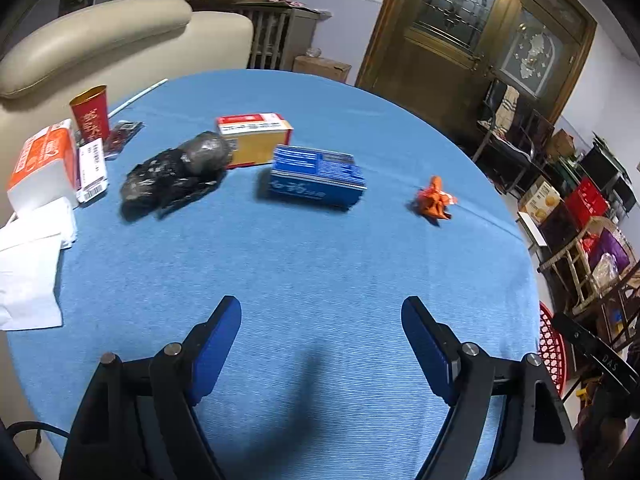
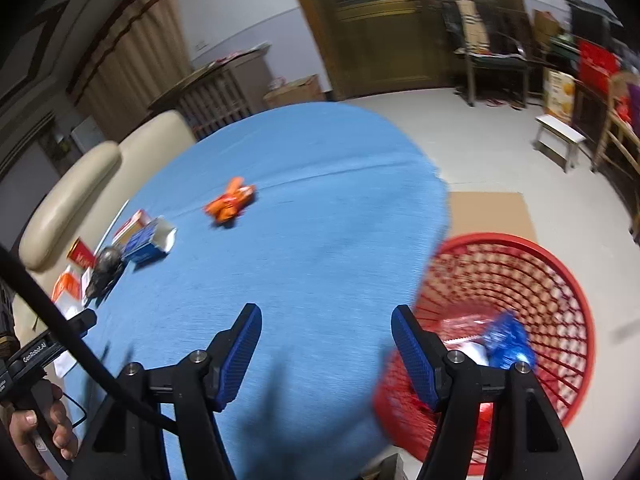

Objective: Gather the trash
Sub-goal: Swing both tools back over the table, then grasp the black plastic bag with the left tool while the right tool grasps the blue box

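On the blue tablecloth (image 1: 304,264) lie a crumpled orange wrapper (image 1: 434,199), a blue box (image 1: 318,176), a yellow and red box (image 1: 256,138) and a crumpled black bag (image 1: 176,174). My left gripper (image 1: 322,312) hovers over the near part of the cloth, open, nothing between its blue pads. My right gripper (image 2: 326,318) hangs open and empty over the table's near right edge. The orange wrapper (image 2: 230,202) lies ahead of it to the left. Beside the table stands a red mesh basket (image 2: 560,280) holding a blue wrapper (image 2: 506,338) and other trash.
At the table's left are a red paper cup (image 1: 91,114), an orange and white carton (image 1: 44,168), white tissues (image 1: 30,272) and a straw (image 1: 138,98). A beige sofa (image 1: 100,40) stands behind. A person's hand (image 2: 44,420) holds the left gripper's handle. Cardboard (image 2: 490,212) lies on the floor.
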`<state>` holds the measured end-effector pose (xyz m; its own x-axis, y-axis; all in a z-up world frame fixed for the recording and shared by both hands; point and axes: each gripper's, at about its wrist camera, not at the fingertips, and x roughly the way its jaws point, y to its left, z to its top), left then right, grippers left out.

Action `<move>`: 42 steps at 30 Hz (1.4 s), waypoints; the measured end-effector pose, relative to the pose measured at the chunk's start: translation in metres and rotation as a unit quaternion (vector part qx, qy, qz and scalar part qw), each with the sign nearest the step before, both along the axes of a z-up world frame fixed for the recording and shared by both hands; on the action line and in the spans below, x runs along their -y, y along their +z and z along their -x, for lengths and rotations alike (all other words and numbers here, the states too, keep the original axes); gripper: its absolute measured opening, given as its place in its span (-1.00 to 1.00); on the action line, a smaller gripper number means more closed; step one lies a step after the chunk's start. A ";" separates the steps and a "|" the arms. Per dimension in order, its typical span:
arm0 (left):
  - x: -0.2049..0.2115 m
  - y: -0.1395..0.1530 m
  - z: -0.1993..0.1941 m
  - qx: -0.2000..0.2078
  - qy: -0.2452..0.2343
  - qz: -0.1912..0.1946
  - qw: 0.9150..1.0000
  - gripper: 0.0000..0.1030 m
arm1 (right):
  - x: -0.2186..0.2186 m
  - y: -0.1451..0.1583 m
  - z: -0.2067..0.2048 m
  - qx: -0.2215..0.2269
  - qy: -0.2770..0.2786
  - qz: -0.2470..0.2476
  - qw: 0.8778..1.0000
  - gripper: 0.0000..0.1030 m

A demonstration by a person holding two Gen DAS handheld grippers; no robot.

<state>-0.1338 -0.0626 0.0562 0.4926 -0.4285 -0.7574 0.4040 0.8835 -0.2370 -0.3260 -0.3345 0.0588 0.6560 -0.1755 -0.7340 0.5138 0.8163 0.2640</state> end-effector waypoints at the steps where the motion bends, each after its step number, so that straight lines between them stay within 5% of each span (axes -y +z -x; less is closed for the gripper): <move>1: -0.003 0.000 -0.001 0.001 0.003 -0.001 1.000 0.60 | -0.004 0.000 -0.007 -0.001 0.007 0.002 1.000 0.38; 10: -0.034 -0.007 -0.022 0.003 0.035 -0.011 0.999 0.60 | -0.032 -0.008 -0.055 -0.011 0.051 -0.003 0.999 0.38; 22: -0.051 0.008 -0.128 0.044 0.068 -0.038 0.996 0.60 | -0.041 -0.018 -0.061 -0.024 0.060 -0.020 0.998 0.38; 35: -0.040 -0.043 -0.185 0.001 0.036 -0.126 0.991 0.60 | -0.037 -0.020 -0.073 -0.030 0.060 -0.044 0.997 0.38; 36: -0.041 -0.043 -0.185 0.003 0.037 -0.125 0.991 0.58 | -0.037 -0.020 -0.073 -0.030 0.060 -0.043 0.997 0.38; 38: -0.044 -0.042 -0.186 0.001 0.048 -0.118 0.992 0.21 | -0.038 -0.021 -0.073 -0.031 0.060 -0.041 0.997 0.38; 42: -0.058 -0.038 -0.184 -0.008 0.061 -0.095 0.994 0.01 | -0.038 -0.022 -0.076 -0.034 0.057 -0.043 0.997 0.38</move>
<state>0.0507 -0.0051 0.0179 0.5197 -0.2145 -0.8270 0.2882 0.9552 -0.0667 -0.2504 -0.2967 0.0367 0.6162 -0.0377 -0.7867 0.4378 0.8467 0.3024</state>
